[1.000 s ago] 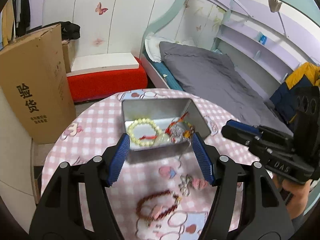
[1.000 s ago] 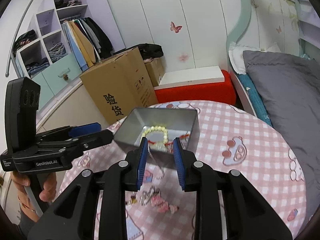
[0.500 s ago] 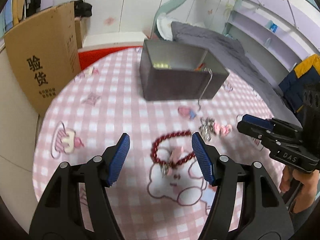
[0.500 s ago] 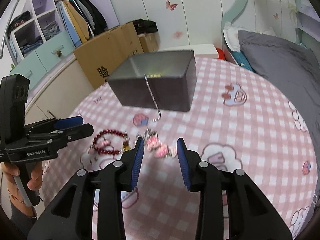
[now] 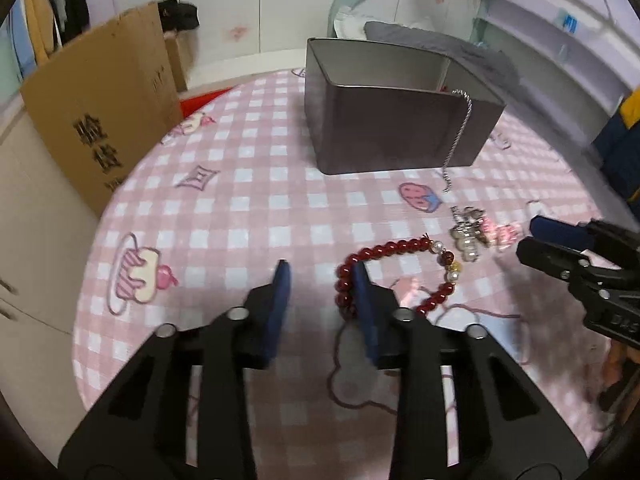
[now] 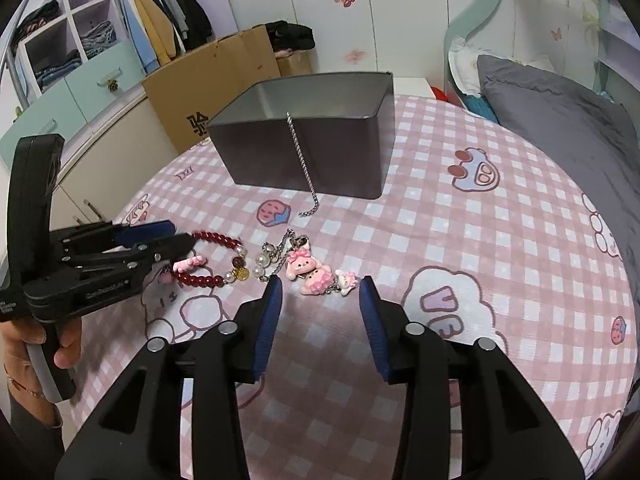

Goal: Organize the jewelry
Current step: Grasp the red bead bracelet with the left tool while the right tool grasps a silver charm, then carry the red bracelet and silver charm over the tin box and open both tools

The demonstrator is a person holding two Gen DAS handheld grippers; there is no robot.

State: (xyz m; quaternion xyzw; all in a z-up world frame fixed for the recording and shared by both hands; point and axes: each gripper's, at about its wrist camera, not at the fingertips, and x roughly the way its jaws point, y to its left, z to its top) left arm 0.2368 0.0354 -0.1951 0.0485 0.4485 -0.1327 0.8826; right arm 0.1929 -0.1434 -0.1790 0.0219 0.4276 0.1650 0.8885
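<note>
A dark red bead bracelet (image 5: 400, 246) (image 6: 212, 236) with a pink charm lies on the checked cloth. My left gripper (image 5: 320, 280) (image 6: 180, 234) is low over its left side and its jaws are closing. The right-hand finger sits against the beads while the other stands over bare cloth, so nothing is gripped. A pink character charm with pearls (image 6: 316, 276) (image 5: 480, 234) lies just ahead of my right gripper (image 6: 320, 292) (image 5: 532, 238), whose jaws are opening and empty. Behind stands a grey metal tin (image 5: 380, 128) (image 6: 304, 152) with a silver chain (image 5: 460, 132) (image 6: 302, 164) draped over its near wall.
The round table (image 5: 240, 200) wears a pink checked cloth. A cardboard box (image 5: 92, 112) (image 6: 216, 76) stands past its left edge, and a bed with a grey quilt (image 6: 552, 112) is on the right. A wardrobe with clothes (image 6: 80, 40) is far left.
Both grippers came down from above the tin to the jewelry on the cloth. The left jaws narrowed beside the red bracelet and the right jaws widened.
</note>
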